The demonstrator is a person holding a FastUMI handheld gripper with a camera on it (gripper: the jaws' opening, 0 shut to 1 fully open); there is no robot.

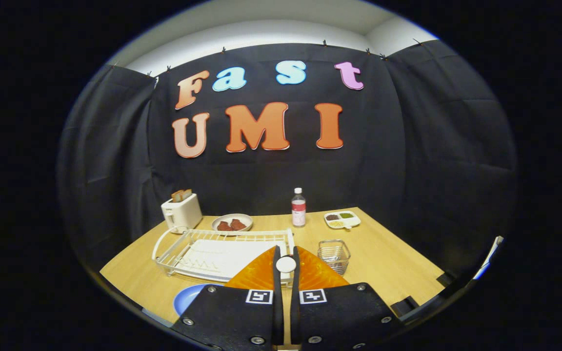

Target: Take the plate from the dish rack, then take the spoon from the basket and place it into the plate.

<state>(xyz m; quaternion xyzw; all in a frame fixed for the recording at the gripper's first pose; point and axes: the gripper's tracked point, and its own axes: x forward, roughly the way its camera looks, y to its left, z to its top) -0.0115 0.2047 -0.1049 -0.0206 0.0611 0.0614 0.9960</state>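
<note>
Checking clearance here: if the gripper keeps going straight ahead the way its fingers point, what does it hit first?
The gripper, shut on a white spoon, points over the dish rack's right end. Beyond that, the bottle stands roughly in line, though depth is unclear.

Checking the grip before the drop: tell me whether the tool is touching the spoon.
Touching. The gripper view shows the tool closed on the spoon, whose white rounded end is pinched between both fingers, just ahead of the dish rack.

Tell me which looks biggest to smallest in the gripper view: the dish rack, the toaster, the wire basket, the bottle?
1. dish rack, by far.
2. toaster.
3. wire basket, close to the toaster, and nearer the camera, so unsure.
4. bottle.
</note>
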